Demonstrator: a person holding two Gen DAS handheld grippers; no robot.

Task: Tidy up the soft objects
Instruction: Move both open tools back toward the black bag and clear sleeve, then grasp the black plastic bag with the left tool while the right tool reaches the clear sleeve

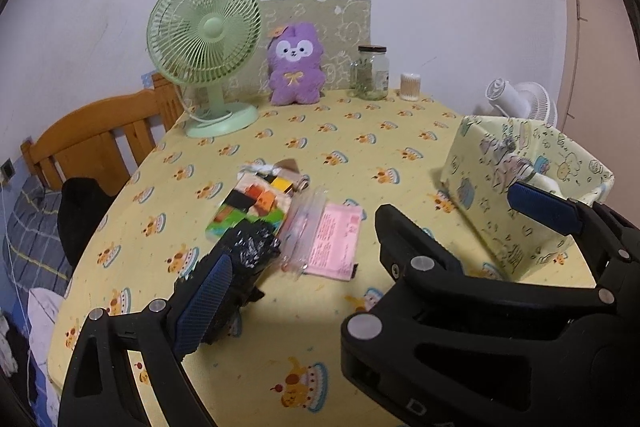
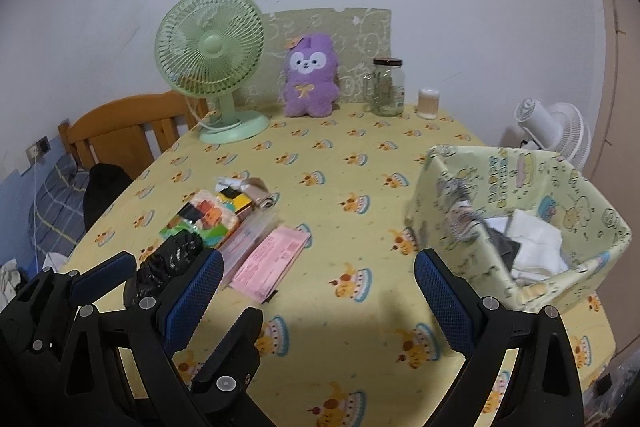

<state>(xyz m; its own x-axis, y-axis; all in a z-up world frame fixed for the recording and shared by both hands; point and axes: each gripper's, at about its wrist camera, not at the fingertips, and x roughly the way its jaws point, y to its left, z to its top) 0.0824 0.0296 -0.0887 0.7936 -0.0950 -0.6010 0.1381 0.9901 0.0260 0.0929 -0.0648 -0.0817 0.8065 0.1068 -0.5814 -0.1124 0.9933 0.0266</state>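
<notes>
Both grippers hang wide, left gripper and right gripper holding nothing. Risk ahead: the glossy black bundle could slip from a shallow pinch, short of the fabric bin

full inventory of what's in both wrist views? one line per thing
desk fan: 1, green, back left of table
plush toy: 1, purple, back centre
glass jar: 1, clear, dark lid, right of plush
small container: 1, pale, right of jar
fabric bin: 1, yellow print, right; cloths inside
packet pile: several, mixed colours, centre left
pink packet: 1, near pile
black bundle: 1, shiny, front of pile
white fan: 1, behind bin
wooden frame: 1, left
tablecloth: yellow
left gripper: jaws open
right gripper: jaws open
</notes>
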